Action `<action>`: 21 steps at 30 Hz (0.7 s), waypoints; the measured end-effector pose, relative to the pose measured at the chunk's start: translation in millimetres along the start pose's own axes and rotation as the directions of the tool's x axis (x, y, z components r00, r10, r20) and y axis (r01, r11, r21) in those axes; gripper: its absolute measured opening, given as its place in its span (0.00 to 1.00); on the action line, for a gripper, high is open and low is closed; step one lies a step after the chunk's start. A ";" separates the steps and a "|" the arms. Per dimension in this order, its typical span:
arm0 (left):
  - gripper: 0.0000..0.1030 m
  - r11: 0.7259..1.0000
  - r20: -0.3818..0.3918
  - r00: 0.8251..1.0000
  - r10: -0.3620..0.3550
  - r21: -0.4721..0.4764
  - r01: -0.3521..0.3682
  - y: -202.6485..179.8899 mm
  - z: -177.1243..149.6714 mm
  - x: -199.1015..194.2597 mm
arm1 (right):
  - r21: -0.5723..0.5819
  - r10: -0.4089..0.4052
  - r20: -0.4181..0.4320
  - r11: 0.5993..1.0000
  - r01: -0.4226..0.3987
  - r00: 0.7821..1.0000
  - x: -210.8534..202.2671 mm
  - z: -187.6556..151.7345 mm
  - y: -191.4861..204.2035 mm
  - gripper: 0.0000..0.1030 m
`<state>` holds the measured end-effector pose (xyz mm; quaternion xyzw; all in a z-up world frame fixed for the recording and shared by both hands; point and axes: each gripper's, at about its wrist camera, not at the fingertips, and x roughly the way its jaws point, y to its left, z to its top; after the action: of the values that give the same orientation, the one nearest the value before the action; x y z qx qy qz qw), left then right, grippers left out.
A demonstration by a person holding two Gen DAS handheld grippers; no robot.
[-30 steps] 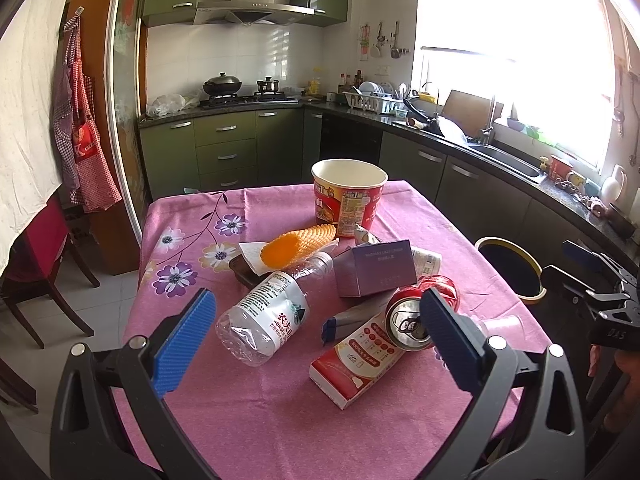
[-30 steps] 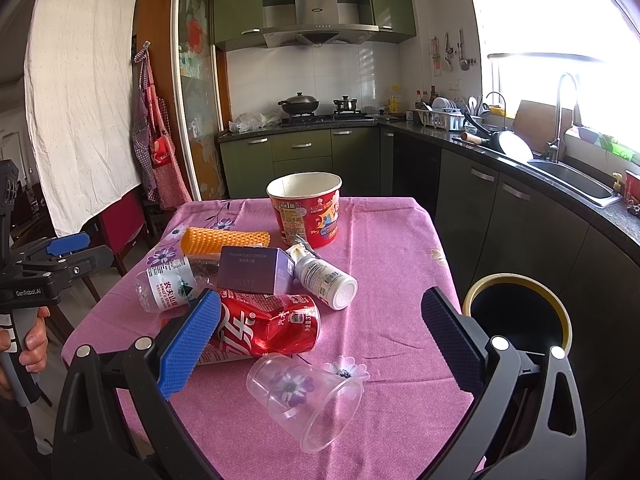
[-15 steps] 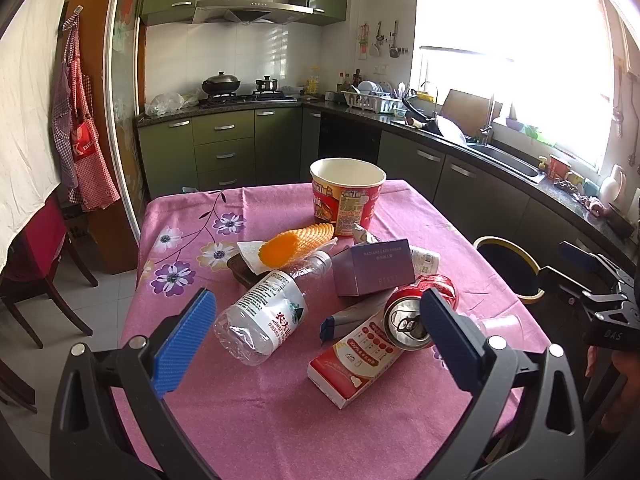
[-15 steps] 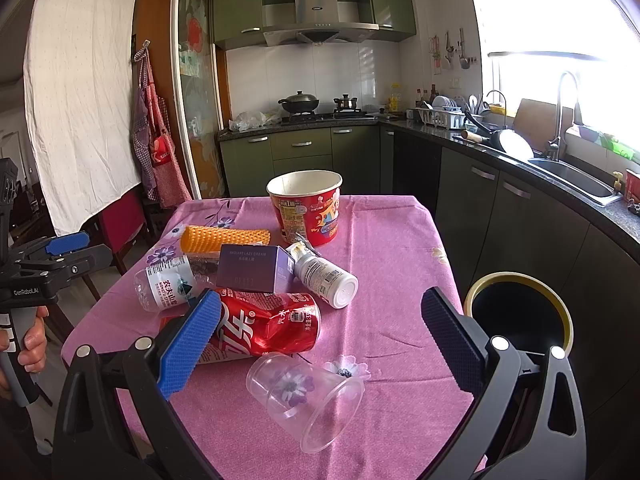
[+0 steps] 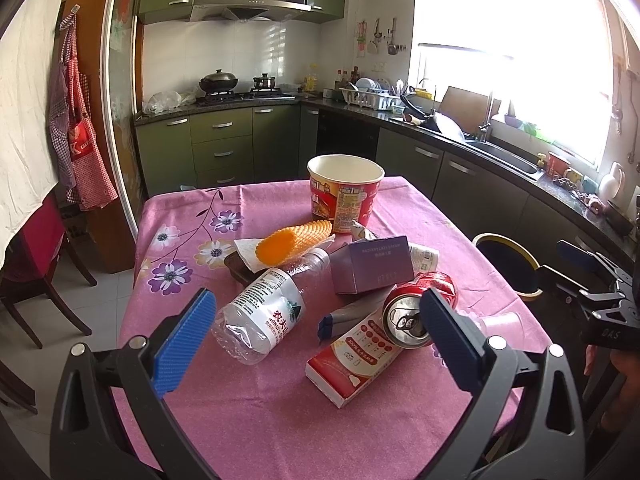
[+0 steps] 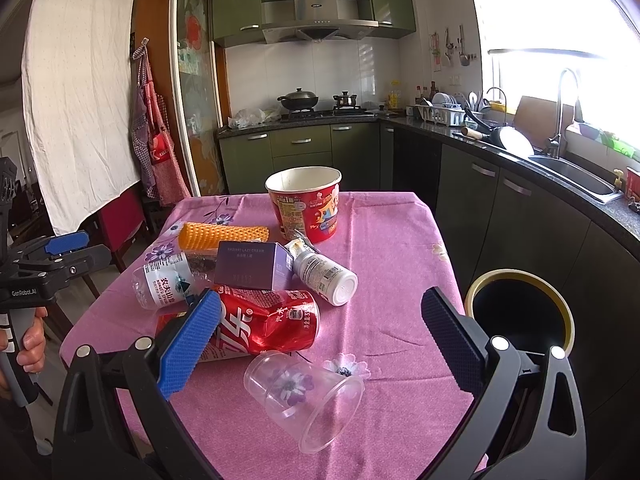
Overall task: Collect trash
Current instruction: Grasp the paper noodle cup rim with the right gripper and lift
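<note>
Trash lies piled on the pink tablecloth (image 5: pixel 180 216): a clear water bottle (image 5: pixel 260 316), a crushed red can (image 5: pixel 404 320), a red-white carton (image 5: pixel 352 364), a purple box (image 5: pixel 372 264), an orange ribbed wrapper (image 5: pixel 292 240) and a red noodle cup (image 5: pixel 344 192). In the right wrist view a clear plastic cup (image 6: pixel 304 396) lies nearest, behind it the can (image 6: pixel 264 324), the box (image 6: pixel 252 264) and a small white bottle (image 6: pixel 324 272). My left gripper (image 5: pixel 316 344) is open above the table's near edge. My right gripper (image 6: pixel 320 344) is open over the clear cup. Both hold nothing.
A black bin with a yellow rim (image 6: pixel 520 316) stands on the floor right of the table, also in the left wrist view (image 5: pixel 508 264). Green kitchen cabinets (image 6: pixel 304 152) and a sink counter (image 6: pixel 576 176) lie behind. A red chair (image 5: pixel 32 248) stands left.
The left wrist view has shifted slightly; the pile sits a little lower and closer. The right gripper has barely moved. Both grippers stay open.
</note>
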<state>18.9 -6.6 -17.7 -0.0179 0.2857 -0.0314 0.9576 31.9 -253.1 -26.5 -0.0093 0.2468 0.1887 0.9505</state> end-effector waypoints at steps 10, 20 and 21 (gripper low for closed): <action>0.94 0.998 -0.063 0.997 -0.044 -0.038 0.042 24.1 37.6 37.0 | -0.005 0.098 -0.136 0.995 -0.100 0.986 50.3 62.0 -13.7 0.96; 0.94 0.997 -0.136 0.990 -0.033 -0.079 0.022 67.3 94.9 125.7 | 0.025 0.060 -0.372 0.998 -0.055 0.926 196.1 174.7 -32.5 0.96; 0.94 0.996 -0.144 0.989 -0.042 -0.085 0.030 71.2 98.7 135.3 | 0.032 0.054 -0.404 0.998 -0.045 0.913 215.2 182.1 -35.5 0.93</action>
<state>189.5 56.5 -12.7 -0.0603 0.3556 -0.0381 0.9319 303.3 -189.7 29.0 -0.0314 0.4402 0.2040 0.8738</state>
